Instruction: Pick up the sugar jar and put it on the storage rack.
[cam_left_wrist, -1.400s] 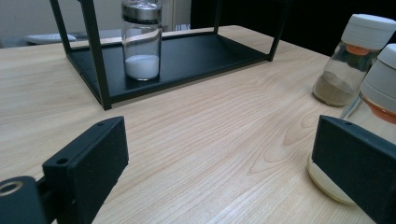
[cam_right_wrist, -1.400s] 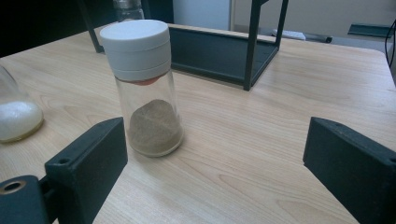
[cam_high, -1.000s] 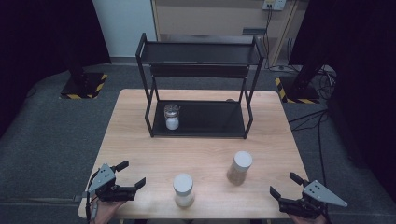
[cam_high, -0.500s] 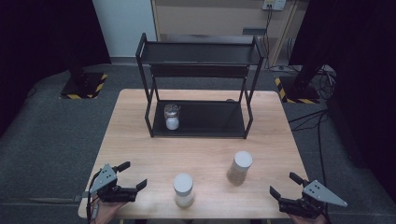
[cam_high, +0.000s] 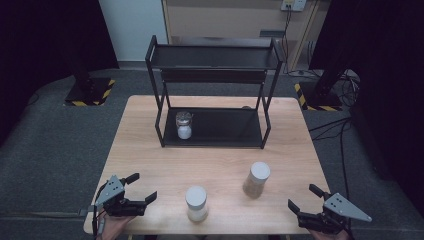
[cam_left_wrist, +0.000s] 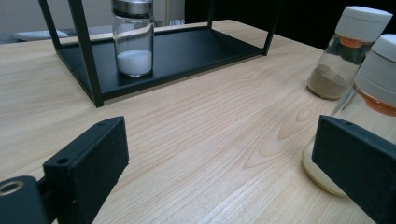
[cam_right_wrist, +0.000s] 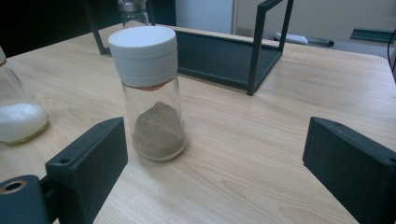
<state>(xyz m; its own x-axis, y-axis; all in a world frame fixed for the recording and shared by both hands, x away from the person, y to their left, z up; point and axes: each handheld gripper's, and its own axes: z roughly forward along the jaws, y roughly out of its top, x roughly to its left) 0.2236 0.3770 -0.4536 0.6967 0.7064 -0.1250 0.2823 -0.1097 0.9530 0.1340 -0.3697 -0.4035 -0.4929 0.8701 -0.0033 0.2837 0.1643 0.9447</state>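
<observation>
Two white-capped glass shakers stand on the wooden table (cam_high: 150, 150): one with white powder (cam_high: 196, 203) near the front middle, one with brown powder (cam_high: 256, 180) to its right. A third jar with a metal cap (cam_high: 184, 125) and white powder stands on the bottom shelf of the black rack (cam_high: 215, 75). My left gripper (cam_high: 142, 187) is open at the front left corner, left of the white-powder shaker (cam_left_wrist: 373, 98). My right gripper (cam_high: 306, 197) is open at the front right, with the brown-powder shaker (cam_right_wrist: 152, 93) ahead of its jaws, nearer the left one.
The two-tier black rack stands at the table's back middle; its bottom shelf (cam_left_wrist: 187, 51) has room to the right of the jar. Bare wood lies between the rack and the shakers. Dark floor with cables (cam_high: 340, 125) surrounds the table.
My left gripper has edged slightly to the right along the front edge. The right gripper and the shakers have stayed put.
</observation>
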